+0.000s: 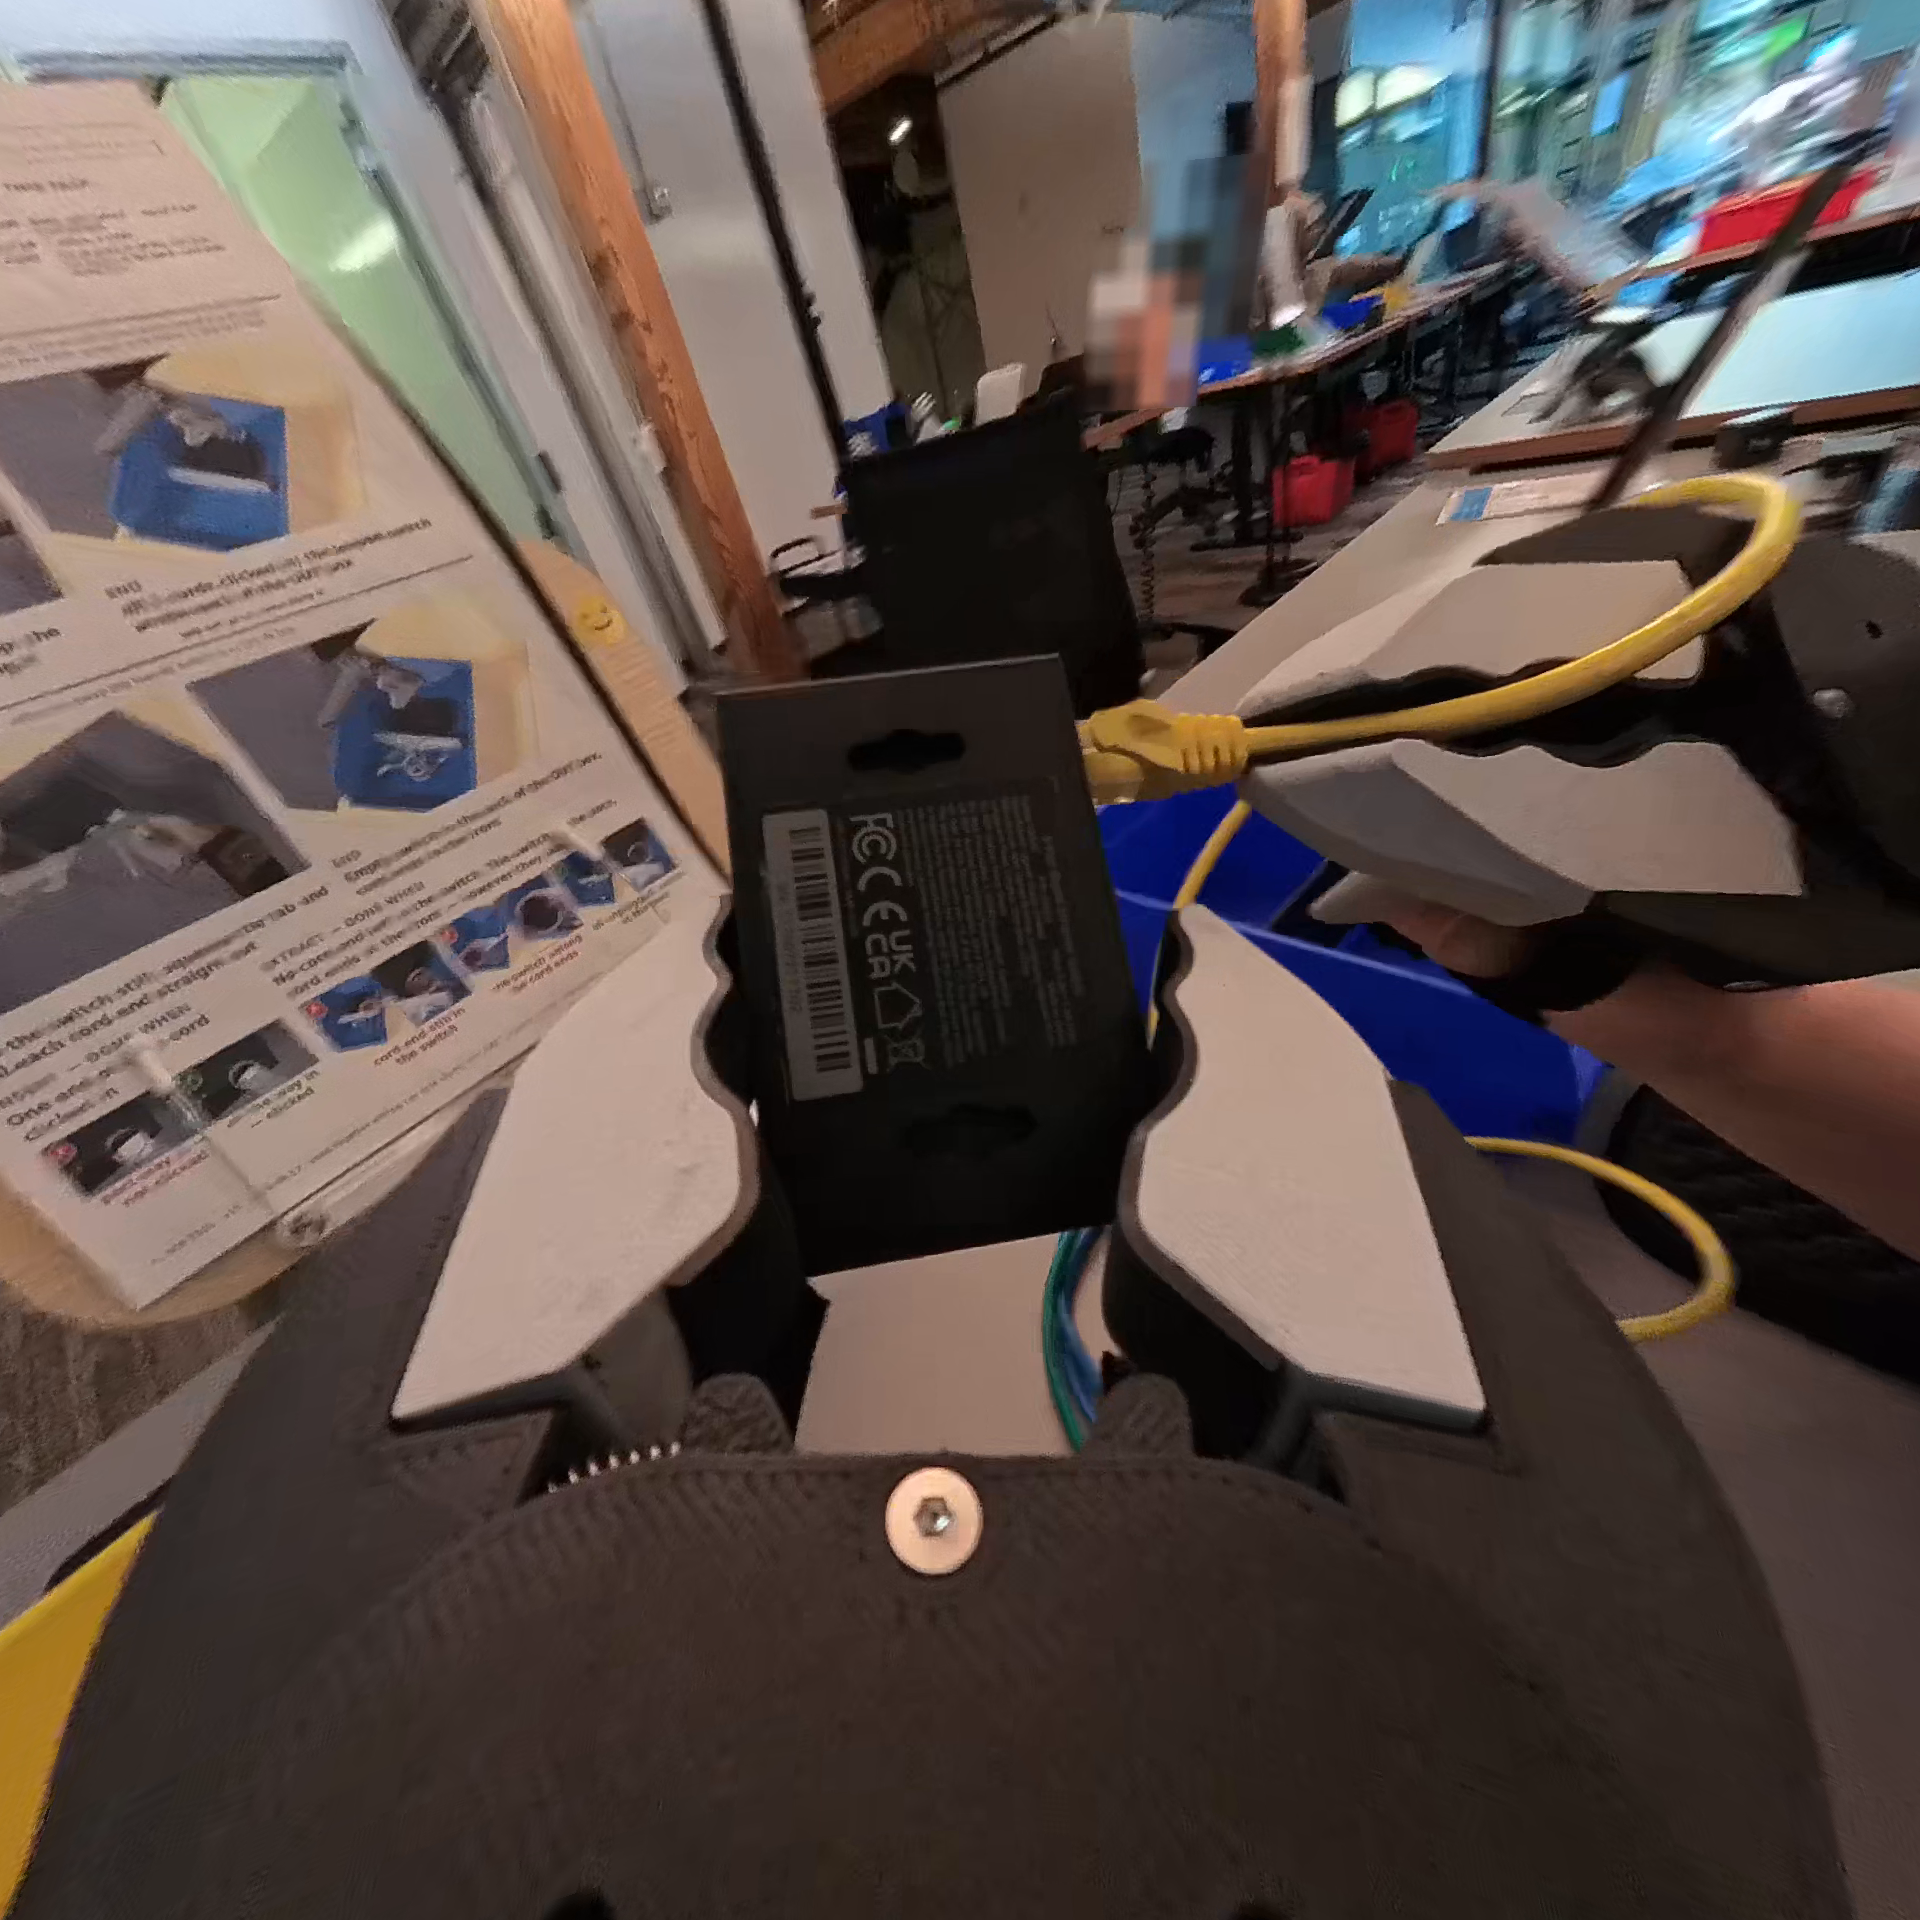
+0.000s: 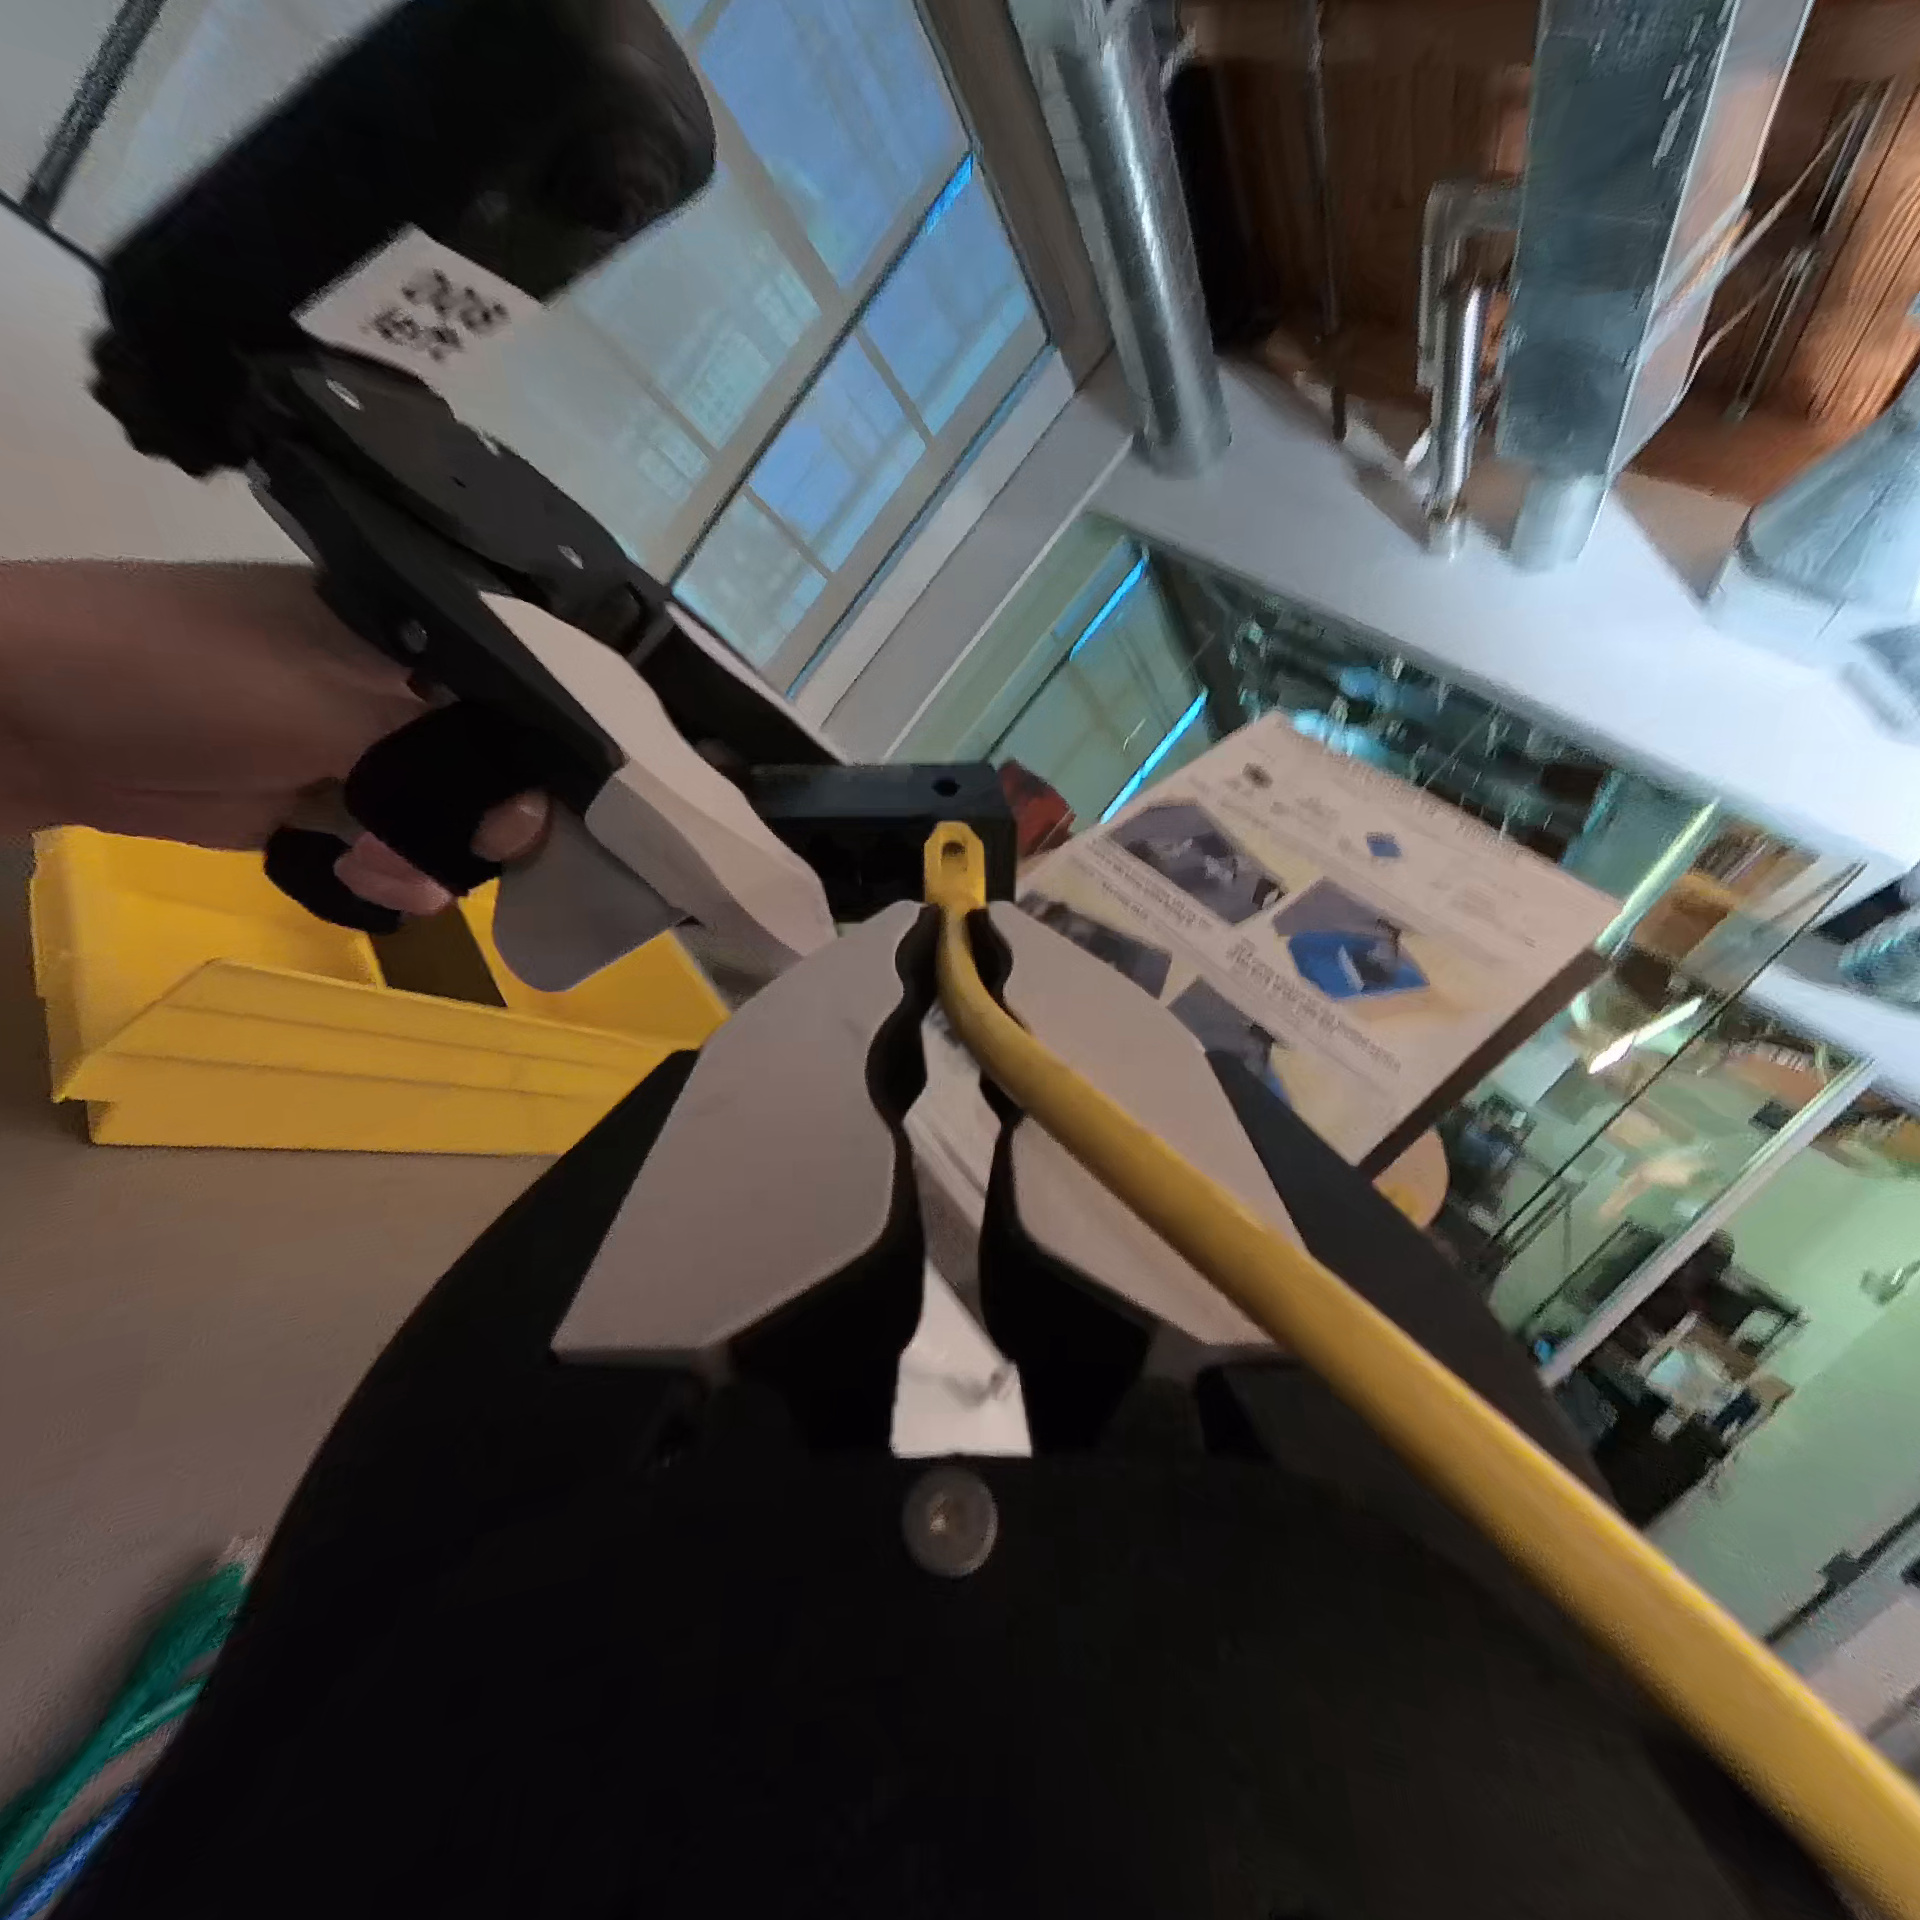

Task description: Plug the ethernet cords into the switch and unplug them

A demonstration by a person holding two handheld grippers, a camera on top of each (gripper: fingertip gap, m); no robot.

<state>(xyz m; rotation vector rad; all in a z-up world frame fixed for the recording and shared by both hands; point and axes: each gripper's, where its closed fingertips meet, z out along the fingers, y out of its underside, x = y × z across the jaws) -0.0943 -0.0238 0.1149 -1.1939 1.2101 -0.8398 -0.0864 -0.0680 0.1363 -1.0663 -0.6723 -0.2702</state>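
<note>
My left gripper is shut on the black switch and holds it up in the air, labelled underside toward the camera. My right gripper comes in from the right, shut on the yellow ethernet cord just behind its plug. The plug's tip meets the switch's port side; I cannot tell how deep it sits. In the right wrist view my right gripper pinches the yellow cord, with the plug against the switch. The left gripper holds the switch from the left.
A blue bin lies below the switch, and a yellow bin sits on the grey table. Green and blue cords hang beneath the left gripper. An instruction sheet stands at the left. Desks and chairs stand farther back.
</note>
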